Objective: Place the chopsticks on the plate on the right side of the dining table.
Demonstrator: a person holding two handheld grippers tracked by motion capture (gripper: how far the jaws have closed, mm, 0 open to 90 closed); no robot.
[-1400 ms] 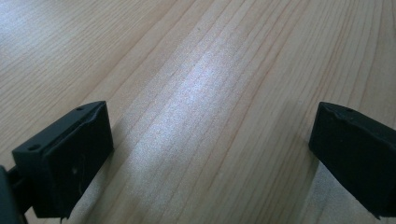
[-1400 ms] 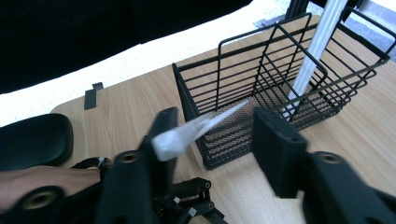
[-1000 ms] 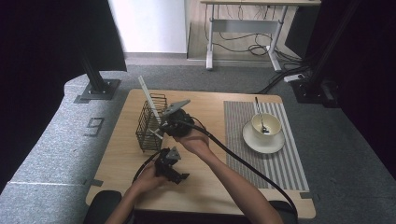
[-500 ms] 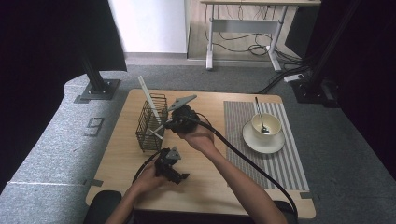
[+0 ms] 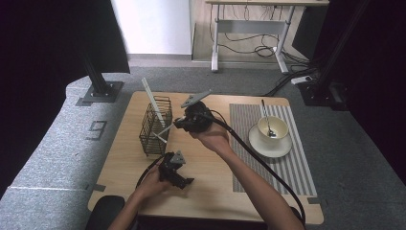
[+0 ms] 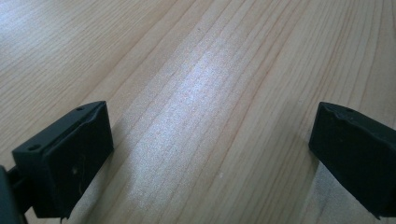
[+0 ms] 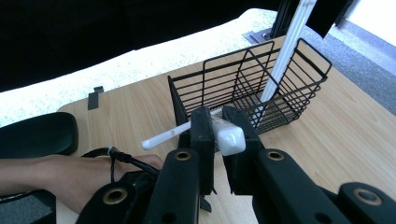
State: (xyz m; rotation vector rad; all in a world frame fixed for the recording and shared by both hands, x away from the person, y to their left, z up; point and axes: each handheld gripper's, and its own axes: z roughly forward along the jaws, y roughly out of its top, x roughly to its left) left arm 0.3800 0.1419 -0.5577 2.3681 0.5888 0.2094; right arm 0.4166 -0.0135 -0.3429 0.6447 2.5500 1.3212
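Two grippers worked at the wooden table (image 5: pixel 210 191). Nearest the person, the left gripper (image 5: pixel 175 171) rested low on the bare wood, and the left gripper view showed its jaws spread wide with nothing but the grain between them. Farther in, the right gripper (image 7: pixel 218 135) was held above the table with its jaws pressed together on the thick end of a white utensil (image 7: pixel 187 129). That utensil's slim handle ran out past the jaws toward the near wall of the black wire basket (image 7: pixel 289 100); whether its tip touched the wire could not be told. The basket stood upright on the left part of the table, just beside the right gripper. Inside it a long white stick (image 7: pixel 285 51) leaned, rising well above the rim. Well apart, on the right, a striped placemat (image 5: pixel 249 143) carried a saucer (image 5: pixel 282 146) with a cream cup (image 5: pixel 273 128) on it, and a spoon (image 5: pixel 266 118) stood in the cup.
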